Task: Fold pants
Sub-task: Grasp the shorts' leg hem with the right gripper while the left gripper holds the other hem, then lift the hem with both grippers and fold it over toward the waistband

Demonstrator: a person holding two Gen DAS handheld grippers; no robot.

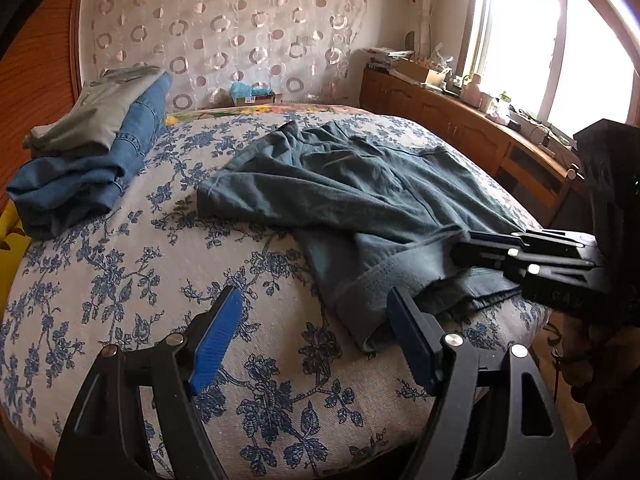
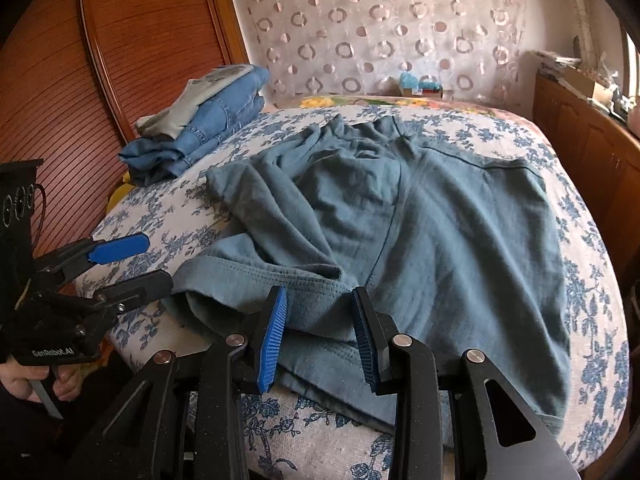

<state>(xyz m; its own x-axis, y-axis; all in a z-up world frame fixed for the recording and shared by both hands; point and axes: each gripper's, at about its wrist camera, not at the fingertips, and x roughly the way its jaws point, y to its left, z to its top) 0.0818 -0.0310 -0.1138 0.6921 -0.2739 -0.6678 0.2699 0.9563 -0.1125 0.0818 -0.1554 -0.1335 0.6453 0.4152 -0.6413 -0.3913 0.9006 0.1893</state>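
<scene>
Pants (image 2: 420, 240), teal and rumpled, lie spread across the floral bedspread (image 1: 120, 280), leg hems at the near edge. My right gripper (image 2: 320, 340) straddles a hem, pads not yet pressing, nothing held. My left gripper (image 1: 316, 332) hovers spread wide just beside the other hem, empty. I judge this the opening grab: both must pinch hems, then lift together toward the waistband.
</scene>
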